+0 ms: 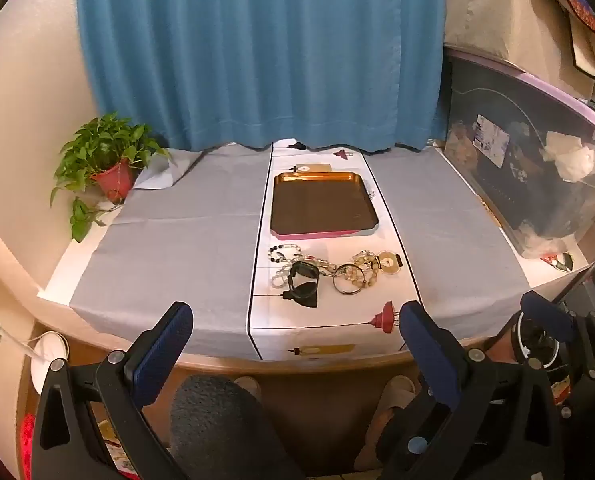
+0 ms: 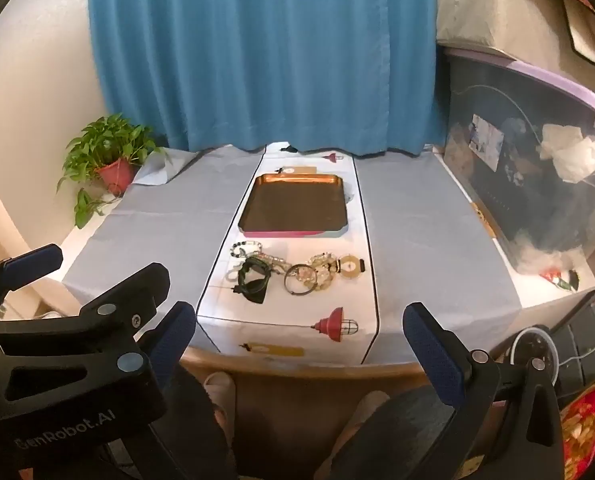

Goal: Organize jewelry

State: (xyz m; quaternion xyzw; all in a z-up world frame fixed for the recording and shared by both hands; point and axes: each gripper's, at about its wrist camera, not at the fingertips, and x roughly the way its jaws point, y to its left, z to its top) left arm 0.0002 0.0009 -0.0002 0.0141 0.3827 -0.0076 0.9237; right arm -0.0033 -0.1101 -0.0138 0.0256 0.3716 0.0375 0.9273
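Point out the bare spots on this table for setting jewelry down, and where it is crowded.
Free: the tray, still empty, and the grey cloth either side of the white runner, left toward the plant, right toward the storage bin. Crowded: the jewelry pile before the tray.

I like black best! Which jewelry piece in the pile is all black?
The black watch, at the left part of the jewelry pile and nearest the table's front edge. The beaded bracelets and the metal bangle beside it are pale, golden or mixed.
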